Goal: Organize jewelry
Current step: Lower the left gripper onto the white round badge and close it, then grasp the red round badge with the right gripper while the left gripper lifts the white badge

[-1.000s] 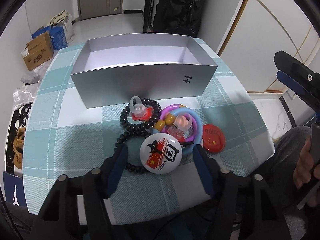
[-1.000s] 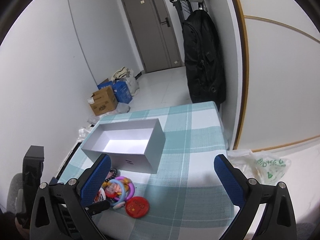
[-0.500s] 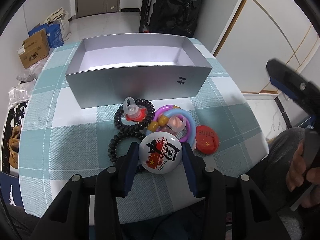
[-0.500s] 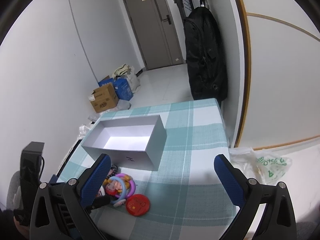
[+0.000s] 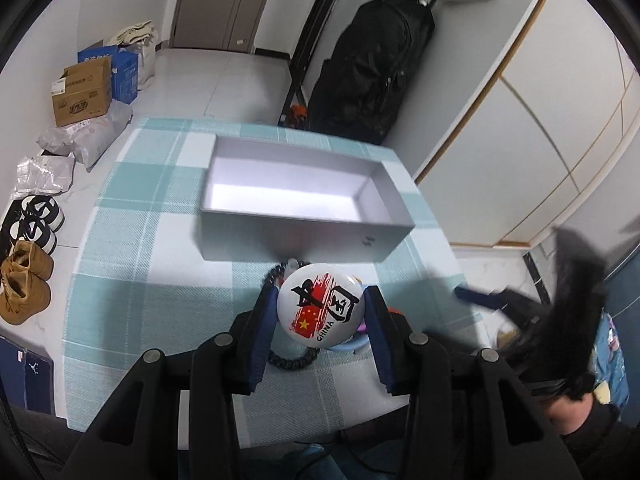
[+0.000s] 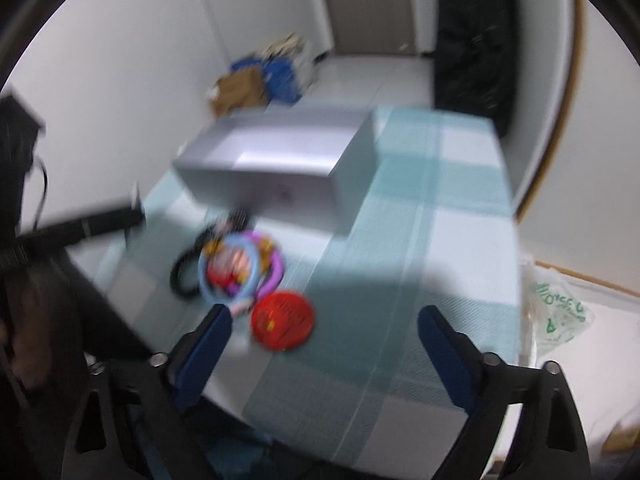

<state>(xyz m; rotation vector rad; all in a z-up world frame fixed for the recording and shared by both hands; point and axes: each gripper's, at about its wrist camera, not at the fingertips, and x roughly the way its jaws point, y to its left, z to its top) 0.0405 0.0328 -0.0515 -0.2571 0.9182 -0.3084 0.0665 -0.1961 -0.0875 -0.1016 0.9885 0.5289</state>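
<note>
My left gripper (image 5: 321,312) is shut on a white round badge (image 5: 320,310) with red and black "CHINA" print and holds it above the table, in front of the open grey box (image 5: 296,196). Under it lie a black coil hair tie (image 5: 290,360) and coloured rings. The blurred right wrist view shows my right gripper (image 6: 322,334) open and empty above a red round badge (image 6: 282,323), next to blue and purple rings (image 6: 240,270), the black coil (image 6: 182,276) and the grey box (image 6: 280,160).
The table has a teal checked cloth (image 5: 132,264). On the floor to the left are cardboard boxes (image 5: 80,92), bags and shoes (image 5: 24,280). A black bag (image 5: 372,68) hangs behind the table. A plastic bag (image 6: 560,312) lies at the right.
My left gripper closed on the white badge and lifted it off the pile. My right gripper swung down and left toward the red badge, blurring its view.
</note>
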